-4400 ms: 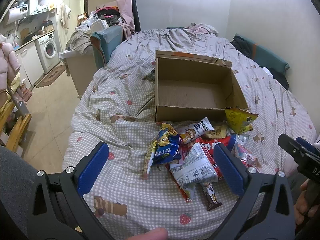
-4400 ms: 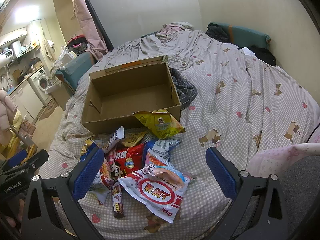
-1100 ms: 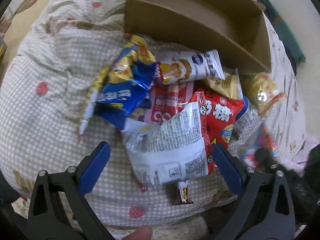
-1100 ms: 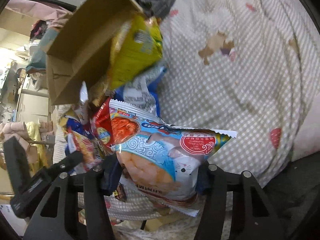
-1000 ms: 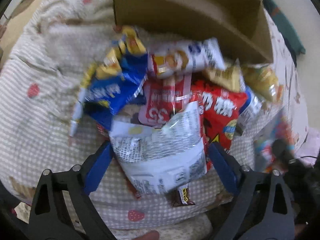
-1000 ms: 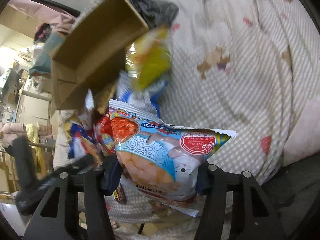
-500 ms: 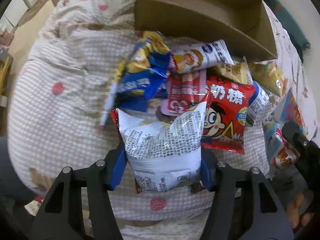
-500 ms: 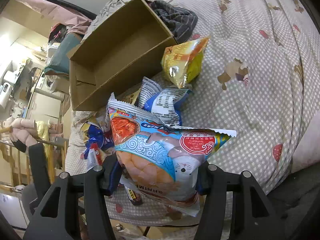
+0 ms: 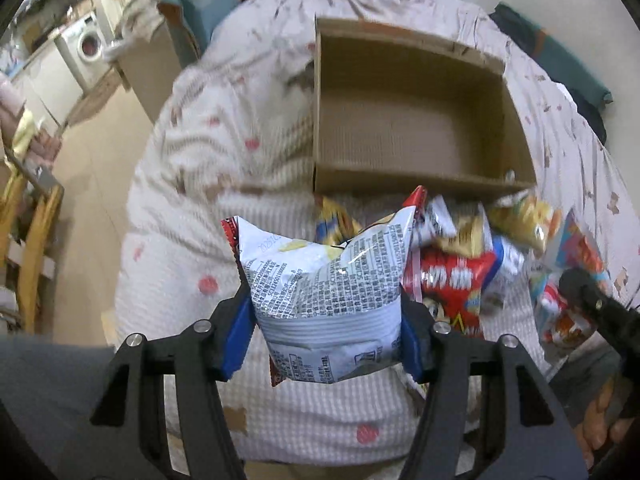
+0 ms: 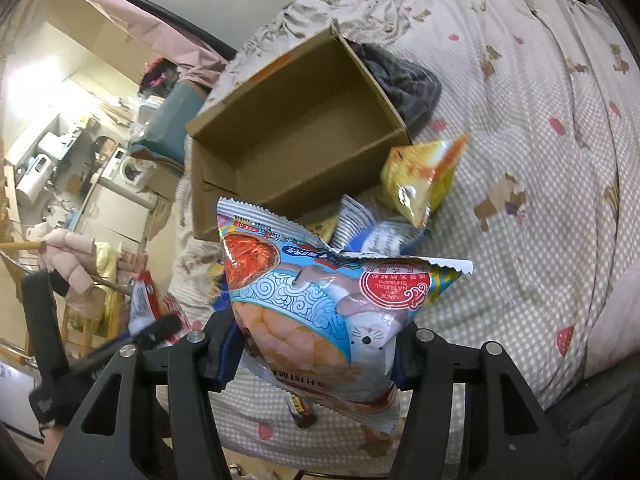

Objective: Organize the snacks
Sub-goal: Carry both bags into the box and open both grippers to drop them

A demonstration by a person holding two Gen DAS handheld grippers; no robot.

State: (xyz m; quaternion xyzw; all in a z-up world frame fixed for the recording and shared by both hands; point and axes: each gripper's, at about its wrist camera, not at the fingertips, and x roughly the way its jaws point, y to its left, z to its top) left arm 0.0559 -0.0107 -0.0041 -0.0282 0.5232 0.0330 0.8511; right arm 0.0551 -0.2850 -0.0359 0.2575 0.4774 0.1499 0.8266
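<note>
My left gripper [image 9: 326, 332] is shut on a white snack bag [image 9: 326, 292] with black print and holds it above the bed, in front of the open cardboard box [image 9: 416, 180]. My right gripper [image 10: 316, 350] is shut on a blue shrimp chips bag [image 10: 320, 300] and holds it up in front of the same box [image 10: 256, 208]. The box looks empty inside. Other snacks lie at its near wall: a red bag [image 9: 452, 292], a yellow bag [image 10: 420, 176], a blue and white bag [image 10: 372, 236].
The box stands on a checked quilt [image 10: 540, 184] on a bed. A dark cloth [image 10: 404, 76] lies beside the box. The bed's left edge drops to the floor [image 9: 92, 200], with a washing machine [image 9: 86, 50] beyond. The right gripper also shows in the left wrist view [image 9: 600, 312].
My left gripper closed on the white bag and lifted it off the pile. Both grippers have risen and tilted up toward the box, the right one still holding the shrimp chips bag.
</note>
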